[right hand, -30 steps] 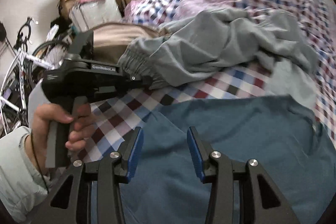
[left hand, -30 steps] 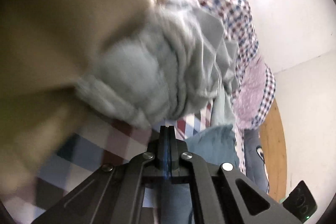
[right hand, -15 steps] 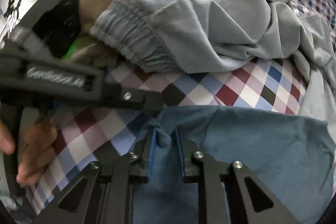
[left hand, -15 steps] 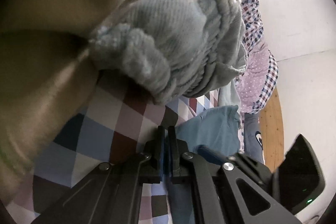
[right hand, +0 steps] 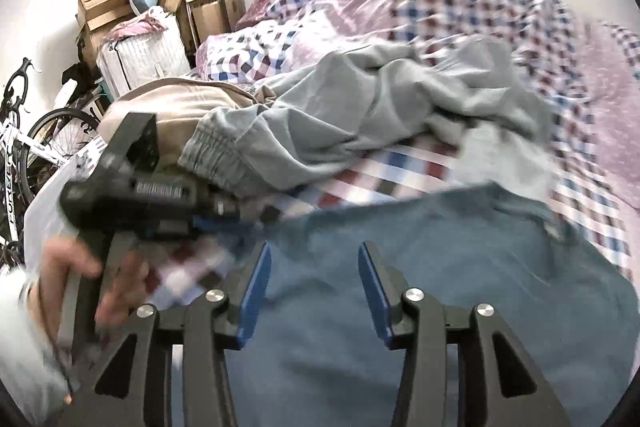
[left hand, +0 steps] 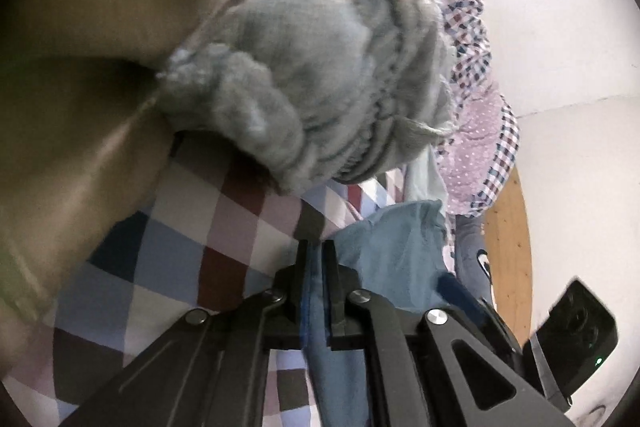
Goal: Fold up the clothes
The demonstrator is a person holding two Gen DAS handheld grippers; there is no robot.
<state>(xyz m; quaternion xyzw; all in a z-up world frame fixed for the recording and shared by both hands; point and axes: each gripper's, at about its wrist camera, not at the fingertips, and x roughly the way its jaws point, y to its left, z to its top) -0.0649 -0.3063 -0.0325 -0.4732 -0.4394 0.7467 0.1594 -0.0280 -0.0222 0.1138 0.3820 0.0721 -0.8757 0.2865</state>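
Note:
A blue garment (right hand: 440, 287) lies spread over the checked bed sheet (right hand: 400, 167). My left gripper (left hand: 316, 247) is shut on its edge, and blue cloth (left hand: 396, 239) runs back between the jaws. In the right wrist view the left gripper (right hand: 232, 217) sits at that garment's left corner, held by a hand (right hand: 80, 267). My right gripper (right hand: 314, 267) hovers open over the blue garment with nothing between its fingers. Crumpled grey trousers (right hand: 380, 107) lie just beyond, and their gathered cuff (left hand: 320, 99) fills the left wrist view.
A tan garment (right hand: 180, 103) lies left of the grey trousers. Beyond the bed stand cardboard boxes (right hand: 100, 3), a white case (right hand: 144, 55) and a bicycle (right hand: 24, 147). A wooden floor (left hand: 508, 247) and a dark shoe (left hand: 476, 263) lie past the bed edge.
The right gripper, closed on the blue garment's edge half a second ago, has opened and drawn back. The left gripper stays shut on the blue cloth.

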